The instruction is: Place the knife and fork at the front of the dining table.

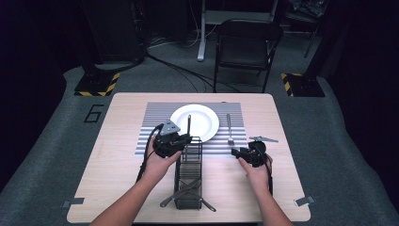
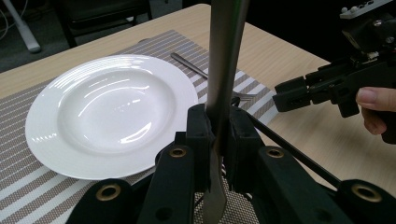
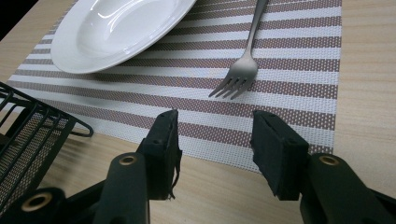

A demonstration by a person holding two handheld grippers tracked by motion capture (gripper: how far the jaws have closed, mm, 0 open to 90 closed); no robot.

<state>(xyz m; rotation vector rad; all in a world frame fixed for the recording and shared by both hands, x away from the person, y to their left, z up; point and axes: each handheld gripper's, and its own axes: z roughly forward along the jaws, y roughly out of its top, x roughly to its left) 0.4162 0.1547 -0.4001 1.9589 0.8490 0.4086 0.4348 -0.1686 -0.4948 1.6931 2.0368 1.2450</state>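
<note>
Left gripper (image 2: 217, 135) pinches an upright metal utensil (image 2: 223, 60) beside white plate (image 2: 107, 109); right gripper (image 3: 217, 140) spread, near fork (image 3: 240, 70)

The utensil (image 2: 223, 70) clamped in the left tool (image 2: 215, 135) ran off the top edge, its type unclear; the fork (image 3: 243, 65) handle was cut off; cutlery (image 1: 186, 190) in the basket (image 1: 189, 176) was too small to identify.

A black folding chair (image 1: 247, 44) stands on grey carpet (image 1: 329, 127) (cables (image 1: 179, 68) trail nearby) in dim light.
</note>
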